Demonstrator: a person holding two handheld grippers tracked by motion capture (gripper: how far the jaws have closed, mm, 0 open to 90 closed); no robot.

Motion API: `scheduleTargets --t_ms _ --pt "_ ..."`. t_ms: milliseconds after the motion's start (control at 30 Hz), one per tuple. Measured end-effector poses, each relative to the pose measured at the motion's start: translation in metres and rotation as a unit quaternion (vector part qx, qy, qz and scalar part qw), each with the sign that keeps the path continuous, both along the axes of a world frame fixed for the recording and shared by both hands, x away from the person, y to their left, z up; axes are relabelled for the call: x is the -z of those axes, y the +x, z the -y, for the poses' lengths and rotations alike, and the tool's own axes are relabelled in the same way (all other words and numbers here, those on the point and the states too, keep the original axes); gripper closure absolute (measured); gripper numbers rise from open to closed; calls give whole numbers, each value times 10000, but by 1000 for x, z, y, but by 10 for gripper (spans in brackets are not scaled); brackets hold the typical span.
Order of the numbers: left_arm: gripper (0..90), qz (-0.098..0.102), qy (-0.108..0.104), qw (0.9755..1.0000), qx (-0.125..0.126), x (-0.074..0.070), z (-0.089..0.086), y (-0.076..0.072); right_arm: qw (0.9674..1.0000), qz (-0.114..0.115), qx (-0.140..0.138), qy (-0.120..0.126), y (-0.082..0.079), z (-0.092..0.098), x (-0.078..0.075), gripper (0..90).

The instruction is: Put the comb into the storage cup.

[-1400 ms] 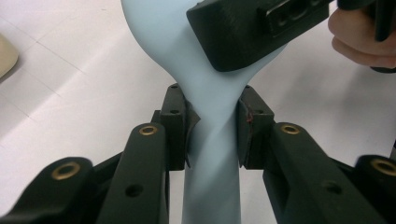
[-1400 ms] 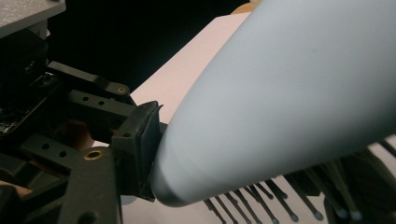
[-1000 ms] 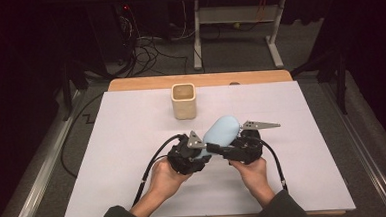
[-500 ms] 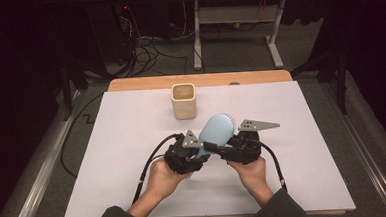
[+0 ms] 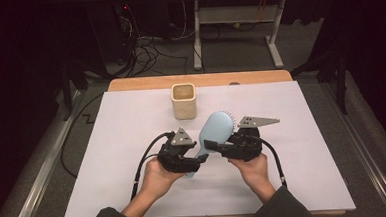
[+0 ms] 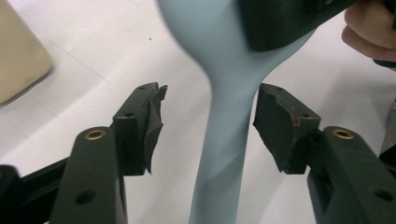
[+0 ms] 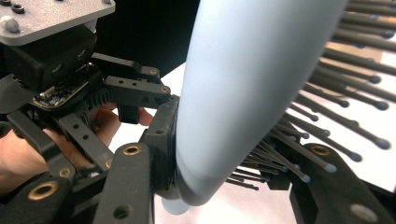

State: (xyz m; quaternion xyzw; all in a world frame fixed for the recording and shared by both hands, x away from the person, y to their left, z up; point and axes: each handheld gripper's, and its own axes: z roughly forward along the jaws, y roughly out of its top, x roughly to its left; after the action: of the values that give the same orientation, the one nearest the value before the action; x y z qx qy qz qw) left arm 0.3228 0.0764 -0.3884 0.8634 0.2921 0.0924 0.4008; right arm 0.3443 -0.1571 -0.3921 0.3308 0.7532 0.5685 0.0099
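We see pale blue hairbrush (image 5: pixel 213 133) held above white table (image 5: pixel 310 182), centre, between both hands. Right tool (image 5: pixel 222 148) pinches brush head, one pad on smooth back, other among bristles (image 7: pixel 327 121). Left tool (image 5: pixel 198 161) has just spread its jaws: pads (image 6: pixel 285 121) now stand clear either side of handle (image 6: pixel 224 140). Beige cup (image 5: pixel 183 101) waits at 11 o'clock from brush. We judge handover done; right tool alone now carries brush, likely toward cup.

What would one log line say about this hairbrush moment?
hairbrush: off table | right gripper: shut on head | left gripper: fingers just opened, clear of handle | cup: upright behind
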Motion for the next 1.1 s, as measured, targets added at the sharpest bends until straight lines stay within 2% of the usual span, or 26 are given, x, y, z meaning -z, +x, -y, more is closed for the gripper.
scheduleTargets --t_ms 500,567,633,1100 --pt "361 180 -449 9985 -270 -1 -39 -4 9999 31 -7 -148 3 6 -9 563" --pt "357 290 -366 9983 -362 0 -44 -5 9999 21 -9 -155 3 7 -10 563" --pt "357 373 -379 9973 -497 1 -48 -7 9998 -14 -24 -185 4 7 -11 562" --pt "332 528 -599 9931 -863 7 -83 -17 9992 -76 -9 -384 7 11 -16 561"
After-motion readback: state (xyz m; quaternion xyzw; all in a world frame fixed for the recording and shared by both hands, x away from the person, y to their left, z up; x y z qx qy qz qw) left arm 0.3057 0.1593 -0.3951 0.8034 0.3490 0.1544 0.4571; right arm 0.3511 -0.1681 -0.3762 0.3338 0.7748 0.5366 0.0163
